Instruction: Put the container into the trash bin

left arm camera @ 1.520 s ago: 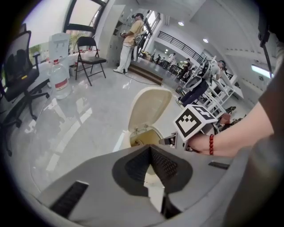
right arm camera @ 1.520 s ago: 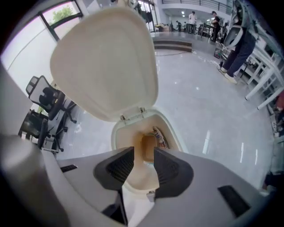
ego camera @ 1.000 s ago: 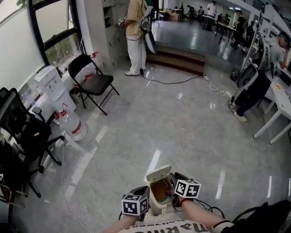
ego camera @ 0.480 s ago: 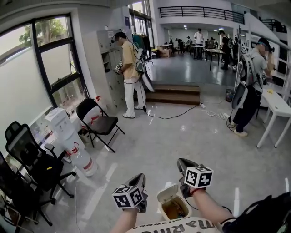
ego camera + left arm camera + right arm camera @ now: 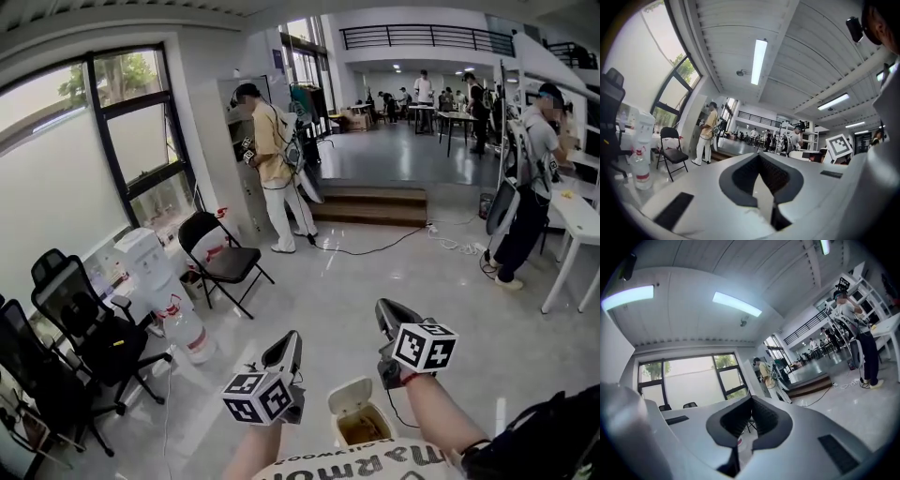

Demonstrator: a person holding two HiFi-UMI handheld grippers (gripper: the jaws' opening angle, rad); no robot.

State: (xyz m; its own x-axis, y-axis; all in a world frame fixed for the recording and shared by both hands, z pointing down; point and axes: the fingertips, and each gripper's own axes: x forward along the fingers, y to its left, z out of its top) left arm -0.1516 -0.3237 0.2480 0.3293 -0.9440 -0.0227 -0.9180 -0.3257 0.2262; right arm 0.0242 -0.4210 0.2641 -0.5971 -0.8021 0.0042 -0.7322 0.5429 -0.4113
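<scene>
A small white trash bin [image 5: 354, 403] stands on the floor just in front of me, its flap lid up and something brownish inside; I cannot tell whether that is the container. No container shows in either gripper. My left gripper [image 5: 291, 339] [image 5: 759, 157] hangs above and left of the bin, pointing level into the room, jaws shut with nothing between them. Above and right of the bin is my right gripper [image 5: 383, 309] [image 5: 751, 399], also level and shut on nothing.
A black folding chair [image 5: 223, 262], a water dispenser with bottles [image 5: 150, 268] and black office chairs [image 5: 80, 328] line the left wall. A person [image 5: 270, 165] stands by steps [image 5: 373, 202]. Cables [image 5: 375, 249] lie on the floor; a white table [image 5: 574, 220] is at right.
Both grippers rose from down at the bin's mouth to well above it and levelled out. The right gripper's jaws closed. The head view tilted up, so the bin slid down the frame.
</scene>
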